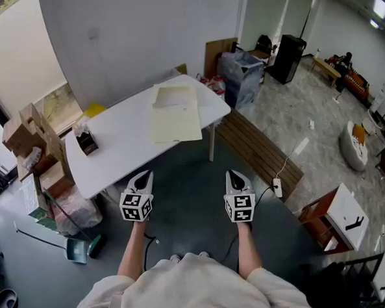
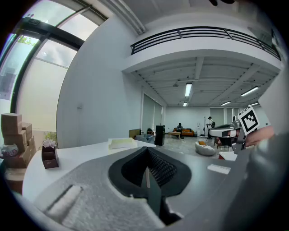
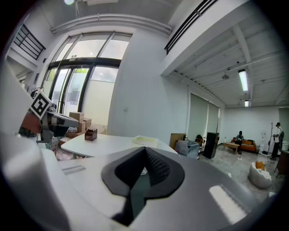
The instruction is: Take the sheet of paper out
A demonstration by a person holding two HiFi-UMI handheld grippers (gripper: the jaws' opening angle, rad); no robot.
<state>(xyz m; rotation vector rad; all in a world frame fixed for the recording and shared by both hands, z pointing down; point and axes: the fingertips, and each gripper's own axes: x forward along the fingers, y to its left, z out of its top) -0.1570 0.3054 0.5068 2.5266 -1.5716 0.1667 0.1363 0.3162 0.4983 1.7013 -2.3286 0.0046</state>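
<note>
A pale yellow folder [image 1: 175, 121] lies flat on the far half of the white table [image 1: 125, 136], with a white sheet [image 1: 174, 97] on its far end. The left gripper view shows the stack as a low pale pile [image 2: 121, 143], and the right gripper view shows the pile [image 3: 145, 140] too. My left gripper [image 1: 143, 176] and right gripper [image 1: 237, 177] hover side by side over the dark floor, short of the table's near edge. Both point at the table. Each has its jaws together with nothing between them [image 2: 147, 159] [image 3: 145, 156].
A small brown box [image 1: 86, 141] stands on the table's left end. Cardboard boxes [image 1: 25, 140] pile up at the left wall, with a dustpan [image 1: 77, 250] on the floor below. A wooden bench [image 1: 259, 151] lies right of the table, with a side table [image 1: 337, 214] further right.
</note>
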